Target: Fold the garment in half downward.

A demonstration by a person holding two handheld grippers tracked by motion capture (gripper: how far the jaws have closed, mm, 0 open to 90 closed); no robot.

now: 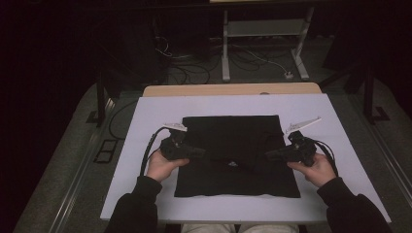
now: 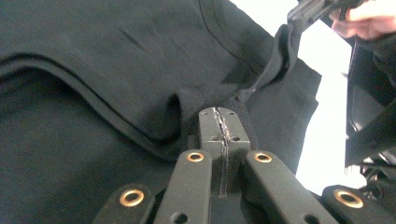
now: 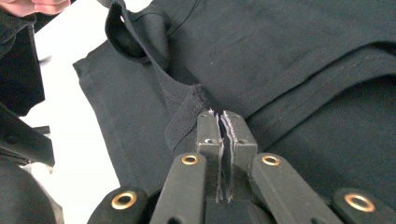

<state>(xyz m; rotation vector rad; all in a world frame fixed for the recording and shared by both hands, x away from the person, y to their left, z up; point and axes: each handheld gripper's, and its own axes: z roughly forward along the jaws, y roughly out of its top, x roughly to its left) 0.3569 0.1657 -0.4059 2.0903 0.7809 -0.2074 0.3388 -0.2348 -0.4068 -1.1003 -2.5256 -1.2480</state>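
Observation:
A black garment (image 1: 233, 136) lies folded flat on the white table top (image 1: 145, 194). My left gripper (image 1: 199, 151) reaches in from the garment's left side, and my right gripper (image 1: 268, 155) from its right, both over its middle. In the left gripper view the jaws (image 2: 219, 114) are shut on a hemmed edge of the black cloth (image 2: 93, 70). That edge runs up to the right gripper (image 2: 317, 7). In the right gripper view the jaws (image 3: 218, 116) pinch the same stitched edge of the cloth (image 3: 303, 46), which stretches away toward the other hand (image 3: 37, 5).
White table surface borders the garment on all sides, with a wooden edge (image 1: 233, 90) at the back. Beyond the table stand a grey metal frame (image 1: 262, 29) and loose cables (image 1: 189, 68) on the dark floor.

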